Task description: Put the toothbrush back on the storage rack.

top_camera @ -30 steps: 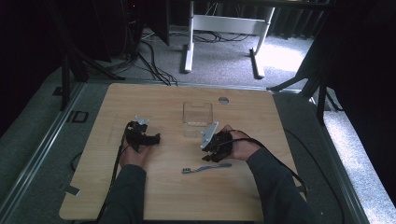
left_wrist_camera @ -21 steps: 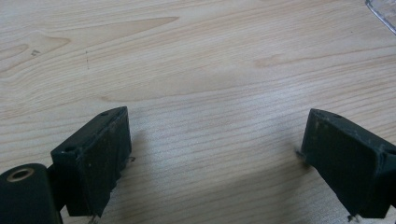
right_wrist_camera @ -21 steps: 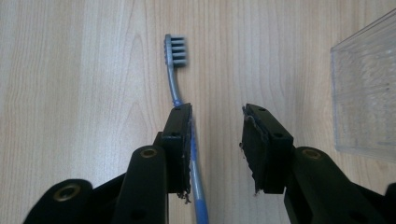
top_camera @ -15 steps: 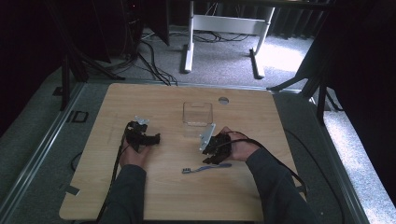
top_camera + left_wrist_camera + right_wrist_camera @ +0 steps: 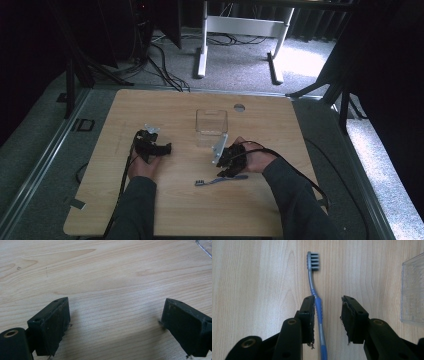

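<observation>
Left gripper (image 5: 161,148) sits left of the clear box (image 5: 211,122), jaws spread wide over bare table (image 5: 150,110), nothing between them. You can leave it parked there.

Toothbrush (image 5: 220,179) lies flat on the wood, in front of the clear box on your side, bristle head pointing left in the high view. Right gripper (image 5: 327,307) is down over the toothbrush (image 5: 317,302) handle, jaws half open and straddling it, not clamped. The handle hugs one jaw, with a clear gap to the other.

Before you squeeze, shift the gripper so the handle sits midway between the jaws; off-centre, I'd expect the brush to roll or skid. Grip the thicker blue section, not the thin grey neck. Keep the tips low to the table so they catch the handle's sides.

Materials: slim plastic toothbrush, blue handle, grey neck, short grey bristle rows, slight curve. Box is clear hard plastic, square, open-topped as far as I can tell. Table is smooth pale wood-grain laminate. Jaw faces are matte black, scuffed.
</observation>
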The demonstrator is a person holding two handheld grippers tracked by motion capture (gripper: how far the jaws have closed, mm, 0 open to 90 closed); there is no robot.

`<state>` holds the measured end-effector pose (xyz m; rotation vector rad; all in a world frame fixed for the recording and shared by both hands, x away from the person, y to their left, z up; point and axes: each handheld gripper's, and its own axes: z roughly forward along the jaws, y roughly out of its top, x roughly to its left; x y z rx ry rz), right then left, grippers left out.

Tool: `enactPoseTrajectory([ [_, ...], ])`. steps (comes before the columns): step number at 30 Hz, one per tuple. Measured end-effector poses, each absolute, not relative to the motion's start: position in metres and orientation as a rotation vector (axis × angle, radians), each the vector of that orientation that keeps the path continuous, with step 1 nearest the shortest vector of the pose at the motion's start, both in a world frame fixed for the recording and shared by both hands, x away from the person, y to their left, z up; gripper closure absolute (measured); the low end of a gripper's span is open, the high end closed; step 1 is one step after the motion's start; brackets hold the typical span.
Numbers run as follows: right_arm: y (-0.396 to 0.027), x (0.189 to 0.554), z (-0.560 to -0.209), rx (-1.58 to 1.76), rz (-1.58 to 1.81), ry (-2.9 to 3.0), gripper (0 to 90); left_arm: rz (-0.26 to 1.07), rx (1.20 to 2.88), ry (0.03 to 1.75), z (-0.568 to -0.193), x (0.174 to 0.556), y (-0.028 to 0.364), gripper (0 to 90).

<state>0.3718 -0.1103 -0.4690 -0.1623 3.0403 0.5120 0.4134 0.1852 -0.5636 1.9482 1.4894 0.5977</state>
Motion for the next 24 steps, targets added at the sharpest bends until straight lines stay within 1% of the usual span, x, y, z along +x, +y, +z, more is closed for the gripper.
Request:
enactPoseTrajectory([
  [24, -0.1037, 0.3700, -0.4765, -0.220, 0.427, 3.082, 62.6, 0.598, 1.948, 1.489, -0.5636, 0.4134, 0.1852, 8.6],
])
